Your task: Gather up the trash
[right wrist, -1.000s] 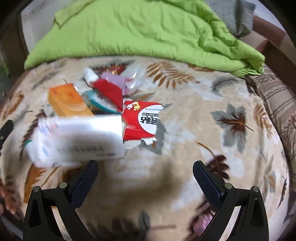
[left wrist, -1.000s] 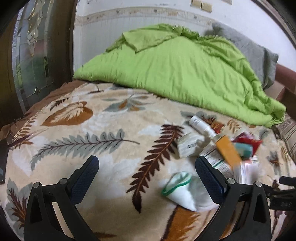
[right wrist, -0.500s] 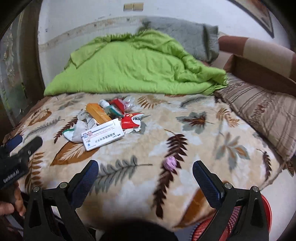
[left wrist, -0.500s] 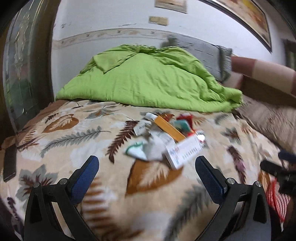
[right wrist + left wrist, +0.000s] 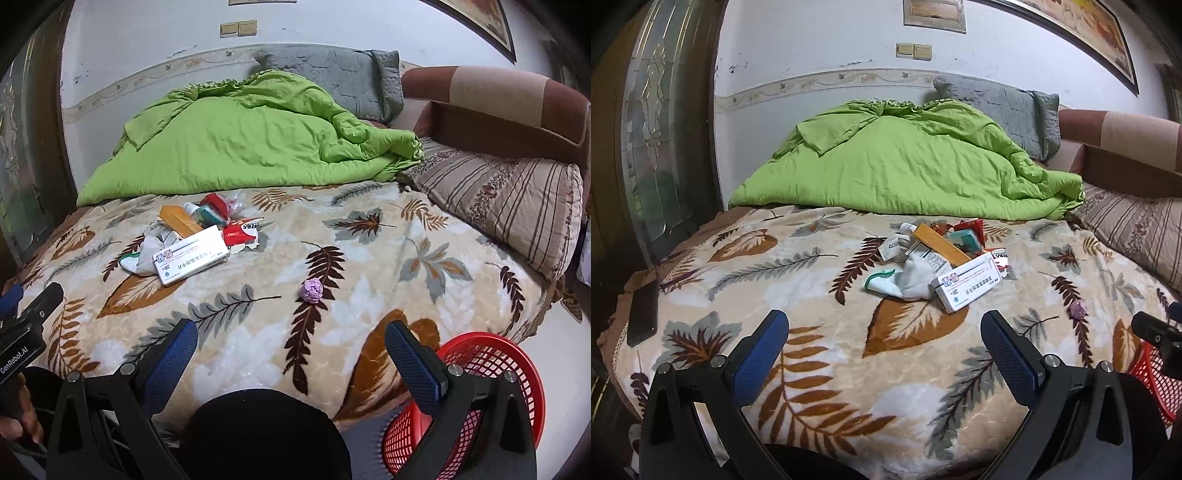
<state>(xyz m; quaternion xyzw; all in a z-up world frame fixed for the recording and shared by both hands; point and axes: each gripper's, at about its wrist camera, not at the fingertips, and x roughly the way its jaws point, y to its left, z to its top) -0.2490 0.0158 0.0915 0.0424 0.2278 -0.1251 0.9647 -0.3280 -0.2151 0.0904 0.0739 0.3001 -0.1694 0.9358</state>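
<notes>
Both grippers pulled back from trash pile [image 5: 195, 236]; left gripper [image 5: 884, 354] and right gripper [image 5: 290, 354] jaws spread, empty. Purple wad [image 5: 311, 290] lies apart, nearer red basket [image 5: 495, 373] off bed's edge. Nothing collected yet, apparently.

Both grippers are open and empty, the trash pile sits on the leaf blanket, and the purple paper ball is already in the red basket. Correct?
Not quite. The right wrist view shows the purple paper ball on the blanket, apart from the pile, not in the red basket. The rest holds.

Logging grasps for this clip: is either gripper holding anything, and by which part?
Nothing is held. Left gripper and right gripper are open and empty.
</notes>
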